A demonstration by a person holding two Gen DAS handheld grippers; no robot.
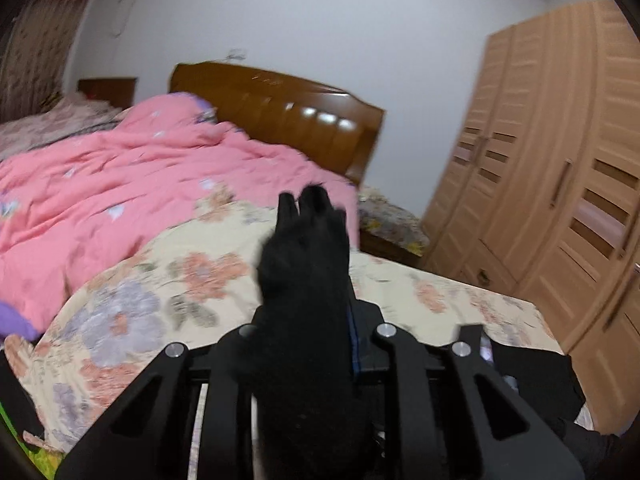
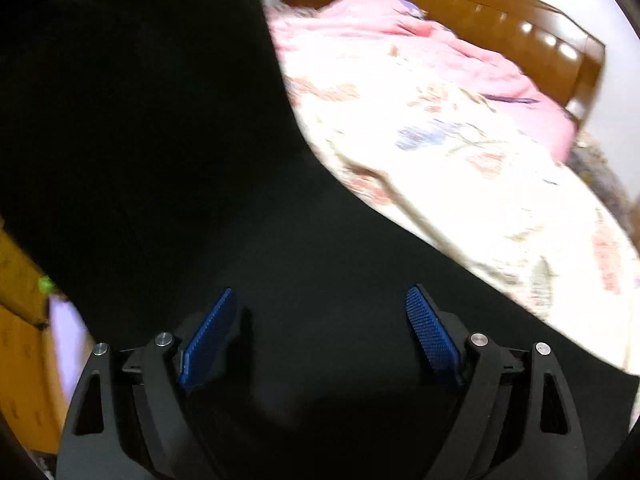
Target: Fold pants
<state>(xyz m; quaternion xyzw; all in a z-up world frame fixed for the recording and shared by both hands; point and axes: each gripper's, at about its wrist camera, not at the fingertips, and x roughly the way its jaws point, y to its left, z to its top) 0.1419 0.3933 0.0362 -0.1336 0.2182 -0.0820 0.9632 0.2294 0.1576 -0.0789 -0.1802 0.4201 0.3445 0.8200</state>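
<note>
Left gripper: its fingers are clenched on a bunch of the black pants. The cloth sticks up between them and hides most of the pads. Only a thin blue edge of one pad shows on the right side of the bunch.
Pants in the left view: the bunch is held up in the air, above the bed. More black cloth lies at the near right, on the edge of the bed.
Right gripper: its fingers are spread wide and grasp nothing. The two blue pads stand well apart, with a gap between them.
Pants in the right view: the black pants fill the near and left part of the picture. They lie just past the open fingers and rise up high on the left side like a dark wall. I cannot tell if the pads touch the cloth.
Flowered sheet: cream with pink and purple flowers. It covers the near part of the bed, under the pants.
Pink quilt: all bunched up, farther back on the left of the bed.
Purple cloth: a small bit peeks out at the near left, just beside the quilt.
Headboard: brown shiny wood, at the far end of the bed.
Wardrobe: light brown wood with tall doors, on the right.
Wall: white and plain, the farthest thing.
Picture: both views are a bit blurry.
</note>
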